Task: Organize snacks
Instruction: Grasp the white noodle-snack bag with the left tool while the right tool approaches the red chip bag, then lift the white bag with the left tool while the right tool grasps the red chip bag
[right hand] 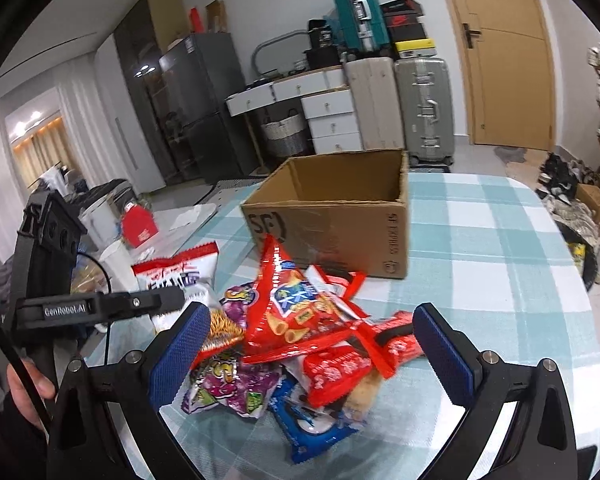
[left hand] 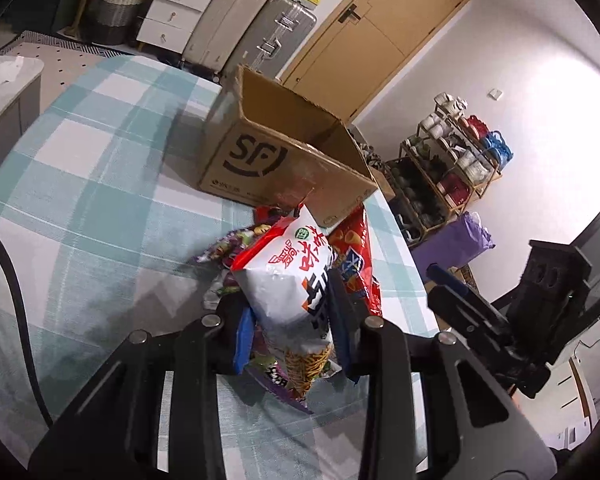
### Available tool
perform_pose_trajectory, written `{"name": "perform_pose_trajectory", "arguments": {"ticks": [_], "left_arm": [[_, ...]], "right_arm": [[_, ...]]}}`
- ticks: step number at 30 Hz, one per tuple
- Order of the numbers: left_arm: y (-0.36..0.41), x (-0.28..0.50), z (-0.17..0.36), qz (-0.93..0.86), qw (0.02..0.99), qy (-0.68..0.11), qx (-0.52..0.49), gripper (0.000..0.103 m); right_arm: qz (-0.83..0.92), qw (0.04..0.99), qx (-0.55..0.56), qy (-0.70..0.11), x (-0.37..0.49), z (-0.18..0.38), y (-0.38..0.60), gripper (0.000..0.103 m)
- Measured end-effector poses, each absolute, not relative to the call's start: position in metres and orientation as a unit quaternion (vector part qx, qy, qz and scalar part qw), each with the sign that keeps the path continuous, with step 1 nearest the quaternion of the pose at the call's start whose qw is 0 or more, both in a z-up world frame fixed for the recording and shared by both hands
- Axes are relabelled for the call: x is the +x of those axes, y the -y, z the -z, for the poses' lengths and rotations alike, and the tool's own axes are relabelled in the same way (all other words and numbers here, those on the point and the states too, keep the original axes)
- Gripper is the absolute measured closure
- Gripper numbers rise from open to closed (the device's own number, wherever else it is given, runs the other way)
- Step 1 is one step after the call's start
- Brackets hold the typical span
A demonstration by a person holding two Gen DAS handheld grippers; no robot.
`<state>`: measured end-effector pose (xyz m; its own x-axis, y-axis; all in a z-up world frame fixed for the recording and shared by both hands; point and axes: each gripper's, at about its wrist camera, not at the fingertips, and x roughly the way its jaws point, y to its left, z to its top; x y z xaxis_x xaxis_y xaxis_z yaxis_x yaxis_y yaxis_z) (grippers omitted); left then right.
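The white plastic snack bag with red top band and red lettering (left hand: 288,280) sits clamped between the blue pads of the left gripper (left hand: 296,320), its long axis running forward along the fingers and its red-banded end pointing toward the open brown cardboard box printed "SF" (left hand: 260,148). The box lies directly ahead of that gripper, just beyond the snack pile, mouth upward; no contents are visible from either view. The bag appears puffy and lightly creased, with a picture of orange sticks at its lower end.

The rest of the snacks lie heaped on the teal-and-white checked tablecloth (right hand: 480,240) between the grippers and the box: a red crinkled bag showing cone-shaped crisps (right hand: 288,308), a purple grape-printed packet (right hand: 228,388), a blue wrapper (right hand: 308,428) and flat red sachets (right hand: 336,368). The red crisp bag's tip stands in front of the box wall; contact cannot be confirmed.

The right gripper (right hand: 312,356) hovers over the pile with its jaws spread wide, holding nothing.

Judgement: the left hand is the loaded one; its next move calls for a lift over the near box rim.
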<state>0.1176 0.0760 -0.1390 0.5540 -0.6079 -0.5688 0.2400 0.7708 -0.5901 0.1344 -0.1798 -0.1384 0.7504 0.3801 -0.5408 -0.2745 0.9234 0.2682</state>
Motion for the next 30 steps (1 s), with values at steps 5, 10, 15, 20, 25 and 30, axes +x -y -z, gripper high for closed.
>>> {"name": "perform_pose_trajectory", "arguments": {"ticks": [5,10,15,20,25,30], "left_arm": [[-0.098,0.107,0.128,0.237,0.859,-0.391,-0.233,0.074],[-0.122,0.096,0.119,0.221,0.864,-0.383,-0.241,0.074],[-0.136,0.085,0.115,0.207,0.867,-0.382,-0.244,0.074],[-0.141,0.076,0.114,0.201,0.866,-0.386,-0.245,0.074],[-0.142,0.071,0.112,0.202,0.865,-0.387,-0.246,0.074],[-0.137,0.067,0.107,0.206,0.866,-0.385,-0.242,0.074]], "right_arm": [[-0.21,0.918,0.074,-0.327,0.153,0.146,0.166,0.0],[-0.225,0.91,0.05,-0.344,0.173,0.154,0.145,0.0],[-0.231,0.904,0.022,-0.359,0.19,0.165,0.129,0.007],[-0.236,0.888,0.021,-0.394,0.208,0.181,0.121,0.048],[-0.238,0.889,0.015,-0.391,0.21,0.185,0.12,0.055],[-0.235,0.894,0.017,-0.38,0.204,0.178,0.125,0.061]]}}
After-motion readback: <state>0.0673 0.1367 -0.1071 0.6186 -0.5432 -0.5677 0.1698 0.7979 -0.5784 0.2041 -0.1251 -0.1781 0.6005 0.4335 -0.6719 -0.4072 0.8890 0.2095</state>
